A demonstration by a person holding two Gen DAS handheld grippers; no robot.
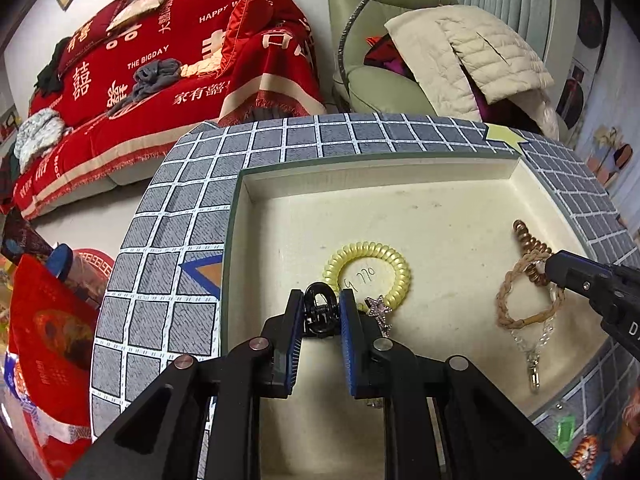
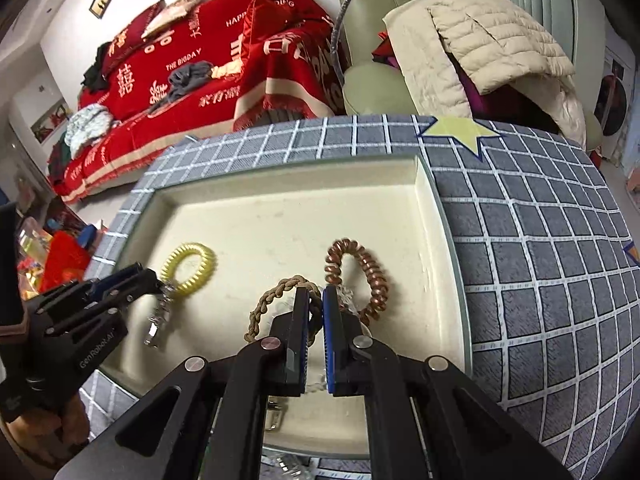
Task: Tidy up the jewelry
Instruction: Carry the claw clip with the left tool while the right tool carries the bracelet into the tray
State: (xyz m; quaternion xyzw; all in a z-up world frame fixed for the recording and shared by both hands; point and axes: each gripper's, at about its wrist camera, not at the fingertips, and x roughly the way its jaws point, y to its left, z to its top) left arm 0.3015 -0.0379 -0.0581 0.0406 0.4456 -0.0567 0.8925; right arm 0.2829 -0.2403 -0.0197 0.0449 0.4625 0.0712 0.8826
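My left gripper (image 1: 319, 312) has its jaws pinching the black claw clip (image 1: 317, 309); the clip sits squarely between the blue pads, its spring coil crosswise to the fingers and its arched back pointing to 12 o'clock. It hangs low over the cream tray (image 1: 400, 184), near the tray's 6 o'clock edge in the left wrist view. Just past the clip, toward 1 o'clock, lies the yellow coil hair tie (image 1: 368, 268), and touching my right-hand pad is a small star charm (image 1: 377, 307) with a chain trailing under the finger. I judge that the move ahead depends on that closeness: if I set the clip down straight ahead, it lands on the yellow coil, so bare tray floor toward 10 or 11 o'clock looks safer.

My right gripper (image 2: 316, 304) is nearly pressed together, with a thin gap between the pads. The braided tan bracelet (image 2: 276, 296) runs into that gap from 9 o'clock, and I take it to be pinched, though the contact itself is hidden. The copper coil hair tie (image 2: 360, 272) stands just beside the jaws at 1 o'clock, and a clear beaded strand (image 2: 345, 294) is bunched against the right finger. The tray rests on a grey checked worktop (image 2: 540, 280).
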